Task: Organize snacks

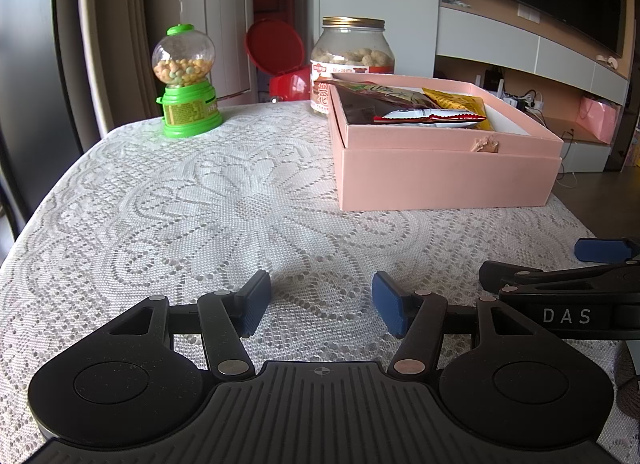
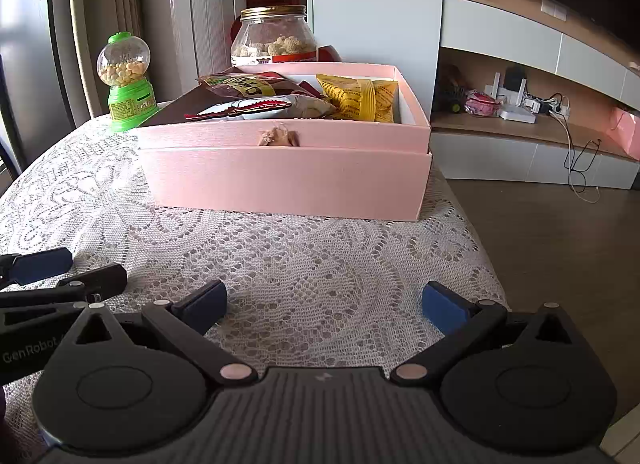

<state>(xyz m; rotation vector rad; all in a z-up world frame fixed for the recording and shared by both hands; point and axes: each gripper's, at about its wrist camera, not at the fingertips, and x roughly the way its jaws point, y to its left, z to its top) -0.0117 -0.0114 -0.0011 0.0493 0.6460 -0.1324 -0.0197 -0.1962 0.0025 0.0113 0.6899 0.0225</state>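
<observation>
A pink box (image 1: 444, 176) (image 2: 288, 180) stands open on the lace tablecloth (image 1: 200, 204) (image 2: 320, 264). Inside lie a yellow snack bag (image 1: 456, 104) (image 2: 360, 98), a red-and-white bag (image 1: 428, 117) (image 2: 256, 107) and a brown bag (image 1: 384, 93) (image 2: 244, 85). My left gripper (image 1: 322, 304) hovers open over bare cloth, well short of the box, with nothing between its fingers. My right gripper (image 2: 324, 304) is open too, wider, in front of the box and empty. Each gripper shows at the edge of the other's view.
A green candy dispenser (image 1: 186, 82) (image 2: 126, 82) and a gold-lidded jar of puffed snacks (image 1: 352, 56) (image 2: 276, 38) stand at the table's far side. A red bin (image 1: 280, 60) sits behind. The table edge drops to the floor (image 2: 560, 244) on the right.
</observation>
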